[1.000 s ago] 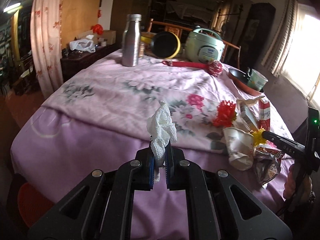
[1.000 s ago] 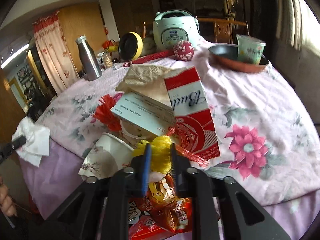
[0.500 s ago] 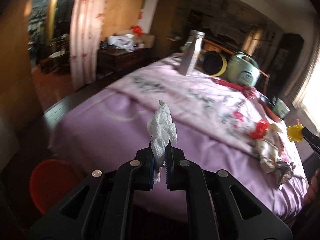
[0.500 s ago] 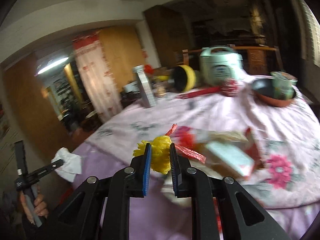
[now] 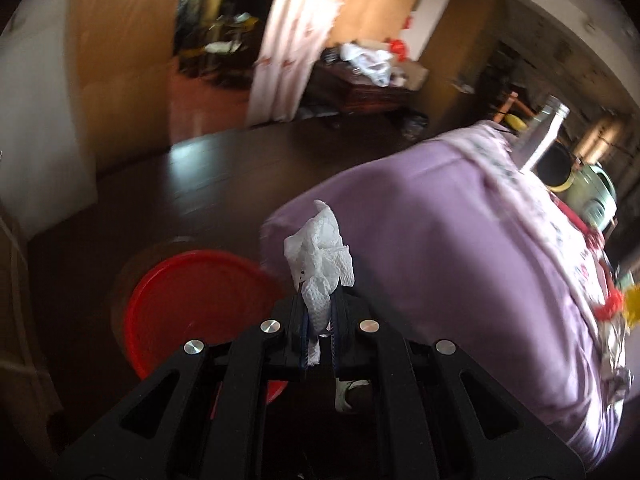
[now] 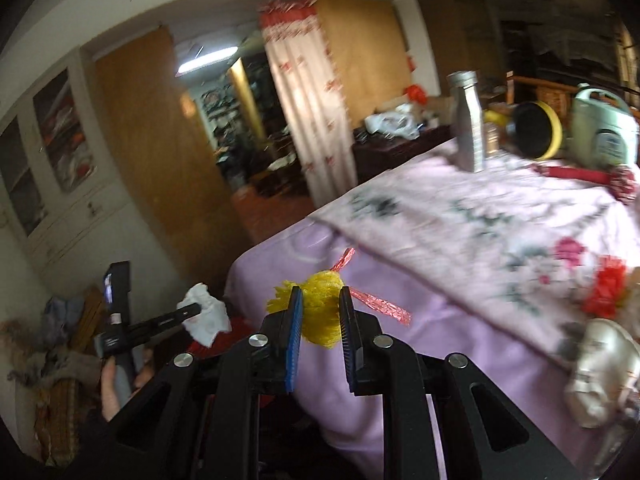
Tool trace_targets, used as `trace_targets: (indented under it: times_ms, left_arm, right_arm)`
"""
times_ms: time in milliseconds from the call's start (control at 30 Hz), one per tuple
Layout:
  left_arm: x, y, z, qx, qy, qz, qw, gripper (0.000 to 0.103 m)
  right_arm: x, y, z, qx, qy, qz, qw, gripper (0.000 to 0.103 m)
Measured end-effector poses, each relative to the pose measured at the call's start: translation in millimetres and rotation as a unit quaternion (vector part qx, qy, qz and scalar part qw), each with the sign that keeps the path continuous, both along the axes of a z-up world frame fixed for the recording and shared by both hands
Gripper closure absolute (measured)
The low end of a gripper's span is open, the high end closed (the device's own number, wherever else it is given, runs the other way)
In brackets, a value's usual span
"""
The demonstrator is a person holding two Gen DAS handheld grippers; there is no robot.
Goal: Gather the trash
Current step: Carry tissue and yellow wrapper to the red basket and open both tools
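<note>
White crumpled tissue (image 5: 320, 248) is clamped in the left gripper (image 5: 320, 320) jaws, hanging over the floor near the red bin (image 5: 192, 308) off the surface's corner. Right gripper (image 6: 320, 316) jaws pinch a yellow wad (image 6: 322, 312). Carry step, I'd say; next, line up over the bin and release.

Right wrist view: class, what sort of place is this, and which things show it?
Probably a lived-in home's dining room: a table under a floral cloth, a rice cooker and a metal flask on it, a curtained doorway behind.
</note>
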State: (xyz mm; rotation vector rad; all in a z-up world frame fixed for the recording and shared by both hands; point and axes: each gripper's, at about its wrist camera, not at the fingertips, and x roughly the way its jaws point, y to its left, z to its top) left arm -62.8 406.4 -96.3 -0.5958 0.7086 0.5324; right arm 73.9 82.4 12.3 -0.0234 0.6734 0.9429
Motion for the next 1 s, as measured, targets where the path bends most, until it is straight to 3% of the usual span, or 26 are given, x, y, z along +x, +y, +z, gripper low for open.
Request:
trace_targets:
  times_ms: [100, 167, 233, 267, 300, 667, 733, 767, 800, 833, 1000]
  left_arm:
    - [-11, 22, -25, -0.024, 0.014, 0.021, 0.9994, 0.092]
    - [-17, 32, -40, -0.039, 0.031, 0.034, 0.9982, 0.086]
    - [-23, 45, -54, -0.057, 0.048, 0.049, 0.9960, 0.065]
    - [-28, 52, -61, -0.066, 0.054, 0.061, 0.9945, 0.043]
    - [-34, 57, -64, -0.070, 0.055, 0.073, 0.9934, 0.032]
    - [-94, 89, -41, 0.005, 0.076, 0.192, 0.9785, 0.021]
    - [-101, 90, -36, 0.015, 0.075, 0.205, 0.9757, 0.019]
    - [-104, 92, -35, 0.019, 0.075, 0.215, 0.9736, 0.018]
    - [-109, 94, -34, 0.021, 0.075, 0.222, 0.9719, 0.018]
    - [-104, 93, -34, 0.021, 0.076, 0.226, 0.9710, 0.018]
    - [-100, 96, -42, 0.007, 0.080, 0.231, 0.9696, 0.017]
  right_arm:
    - [-11, 40, -7, -0.016, 0.013, 0.030, 0.999, 0.085]
    - [-15, 65, -14, -0.029, 0.021, 0.051, 0.998, 0.085]
    - [-22, 88, -21, -0.040, 0.029, 0.072, 0.996, 0.085]
    - [-25, 101, -26, -0.047, 0.033, 0.083, 0.995, 0.085]
    - [-27, 113, -31, -0.054, 0.037, 0.094, 0.993, 0.085]
    - [-67, 241, -100, -0.141, 0.094, 0.198, 0.965, 0.084]
    - [-77, 261, -108, -0.152, 0.093, 0.212, 0.961, 0.080]
    - [-81, 270, -112, -0.157, 0.090, 0.213, 0.960, 0.075]
    - [-85, 277, -113, -0.160, 0.085, 0.209, 0.961, 0.061]
    - [-88, 280, -112, -0.158, 0.077, 0.204, 0.963, 0.057]
    - [-100, 273, -98, -0.145, 0.064, 0.196, 0.968, 0.057]
